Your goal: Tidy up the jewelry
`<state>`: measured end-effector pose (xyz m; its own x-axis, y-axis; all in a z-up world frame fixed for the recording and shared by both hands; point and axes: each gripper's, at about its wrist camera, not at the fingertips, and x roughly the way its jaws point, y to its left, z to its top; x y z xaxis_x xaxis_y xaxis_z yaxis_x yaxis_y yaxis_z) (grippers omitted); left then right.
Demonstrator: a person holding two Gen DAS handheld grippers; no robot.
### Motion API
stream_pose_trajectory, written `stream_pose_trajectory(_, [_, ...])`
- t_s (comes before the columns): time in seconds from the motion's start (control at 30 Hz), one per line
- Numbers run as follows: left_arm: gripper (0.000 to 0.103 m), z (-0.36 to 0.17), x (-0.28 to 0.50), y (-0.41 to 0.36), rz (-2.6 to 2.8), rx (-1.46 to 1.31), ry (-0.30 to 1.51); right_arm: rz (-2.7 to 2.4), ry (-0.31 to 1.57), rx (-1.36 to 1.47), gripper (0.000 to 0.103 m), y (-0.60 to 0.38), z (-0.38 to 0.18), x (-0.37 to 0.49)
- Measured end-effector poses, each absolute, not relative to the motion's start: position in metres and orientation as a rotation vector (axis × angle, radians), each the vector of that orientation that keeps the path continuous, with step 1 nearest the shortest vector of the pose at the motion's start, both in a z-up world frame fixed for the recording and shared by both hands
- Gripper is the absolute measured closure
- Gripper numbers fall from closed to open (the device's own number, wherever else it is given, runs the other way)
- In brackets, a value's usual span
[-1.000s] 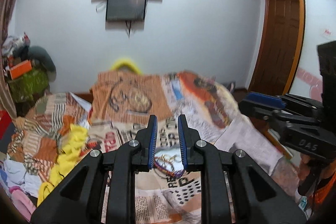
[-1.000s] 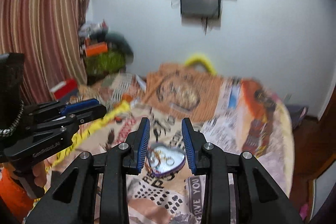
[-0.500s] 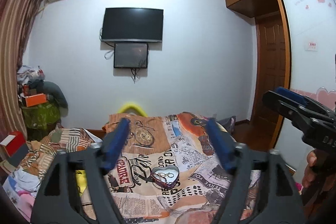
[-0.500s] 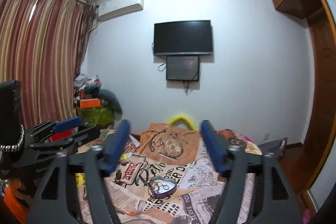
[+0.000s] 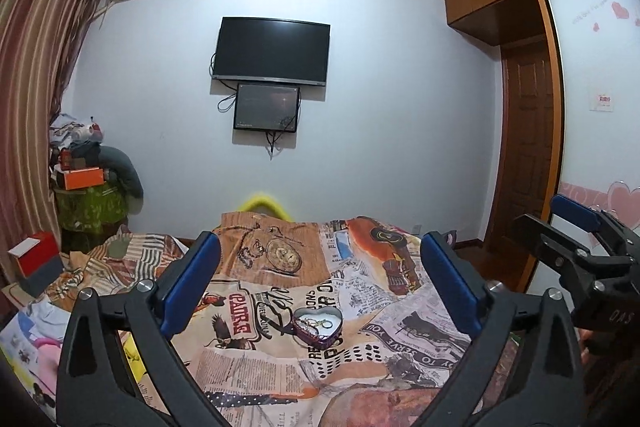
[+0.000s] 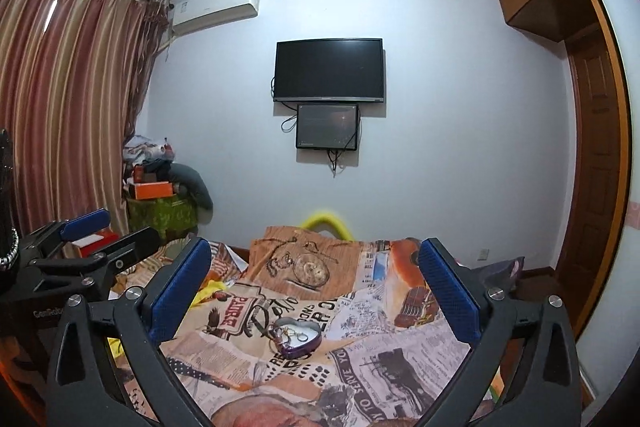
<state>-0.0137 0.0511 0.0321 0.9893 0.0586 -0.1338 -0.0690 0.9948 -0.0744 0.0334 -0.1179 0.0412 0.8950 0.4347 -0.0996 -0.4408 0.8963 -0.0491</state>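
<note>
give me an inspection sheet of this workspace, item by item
surface: bed cover with newspaper print, rumpled
job's things: heart-shaped tin, open, rings and chain inside
clutter: clothes pile at bed's left; orange box on corner stack
grippers: left gripper open, empty; right gripper open, empty; both above the bed
cables: loose wires under wall tv
surroundings: striped curtain, wooden door

Home bedroom: bed, wall television.
</note>
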Motion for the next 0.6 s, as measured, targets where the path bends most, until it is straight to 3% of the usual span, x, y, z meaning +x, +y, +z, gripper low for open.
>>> stream_pose_trajectory(0.6, [0.003,0.026,-0.01,0.047,0.061,-0.081,0.156,0.458,0.106,-0.058,0.0,-0.127,0.033,0.022])
